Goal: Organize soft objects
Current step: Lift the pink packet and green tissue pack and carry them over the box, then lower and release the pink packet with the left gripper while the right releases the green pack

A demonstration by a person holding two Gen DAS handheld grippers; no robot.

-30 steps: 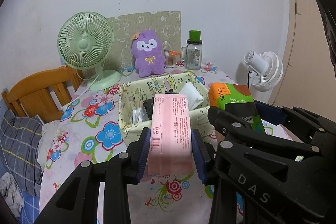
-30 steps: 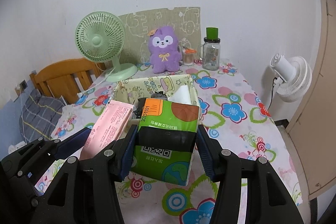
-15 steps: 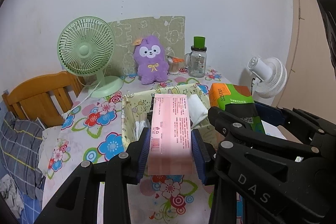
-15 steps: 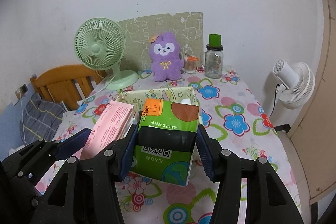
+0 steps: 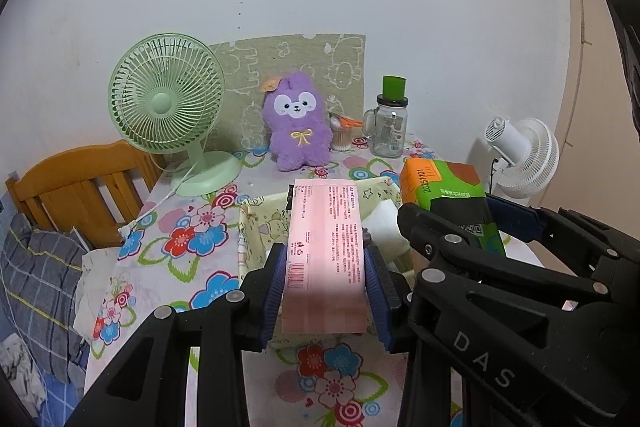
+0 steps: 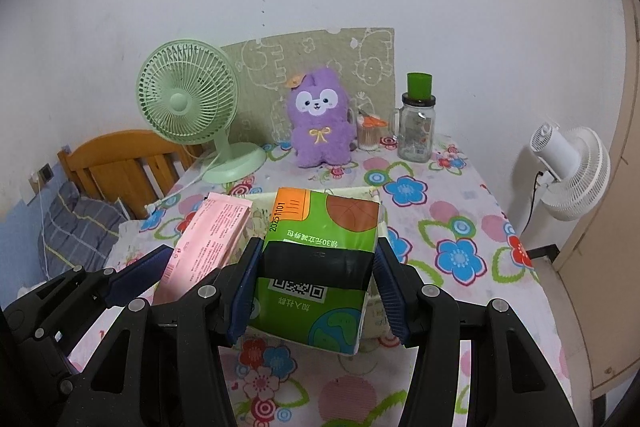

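Carrying step: left gripper [image 5: 325, 277] clamps a pink pack [image 5: 325, 255], right gripper [image 6: 316, 289] clamps a green pack [image 6: 320, 259], above the fabric basket [image 5: 256, 227]; next, probably lowering each inside

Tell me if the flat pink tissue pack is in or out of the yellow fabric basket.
Out: the left gripper holds the flat pink tissue pack above the yellow fabric basket.

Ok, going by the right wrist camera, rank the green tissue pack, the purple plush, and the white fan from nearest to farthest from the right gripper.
1. Green tissue pack: clamped in the right gripper.
2. Purple plush: straight ahead, at the table's back by the wall.
3. White fan: off the table's right side; roughly as far as the plush, too close to call.
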